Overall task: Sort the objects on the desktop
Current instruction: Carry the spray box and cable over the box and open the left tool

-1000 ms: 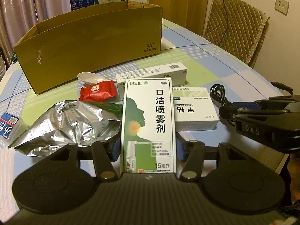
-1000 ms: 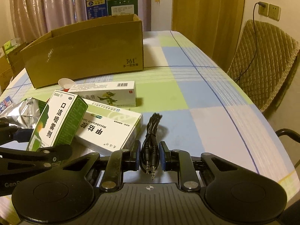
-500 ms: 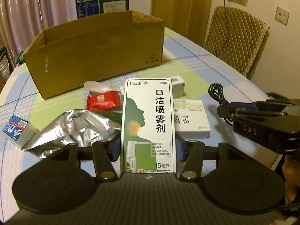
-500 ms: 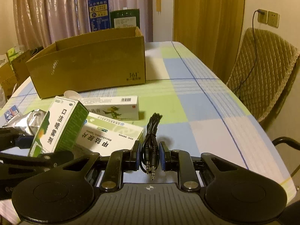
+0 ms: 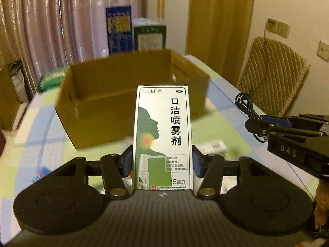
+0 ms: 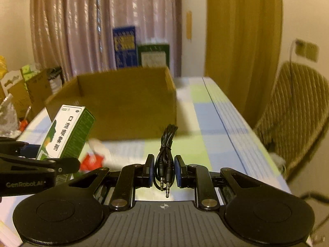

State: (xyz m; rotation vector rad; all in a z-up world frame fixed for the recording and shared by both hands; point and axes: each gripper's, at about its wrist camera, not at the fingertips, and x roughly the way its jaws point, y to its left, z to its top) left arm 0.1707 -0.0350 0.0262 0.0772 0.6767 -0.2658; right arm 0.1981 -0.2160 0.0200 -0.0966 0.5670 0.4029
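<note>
Cardboard-light and stiff, the throat spray box (image 5: 163, 138) sits clamped by its narrow sides in the left gripper (image 5: 162, 162), the limp coiled audio cable (image 6: 166, 154) pinched in the right gripper (image 6: 164, 171), both above the bench (image 6: 216, 127) before the open cardboard box (image 6: 123, 103).

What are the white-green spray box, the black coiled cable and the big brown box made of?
White-green spray box: printed paperboard, likely coated; crisp folded edges, slight sheen.
Black coiled cable: rubbery plastic jacket, probably PVC; metal jack plugs glint at the ends.
Big brown box: corrugated cardboard, matte; raw brown walls, open top.
</note>
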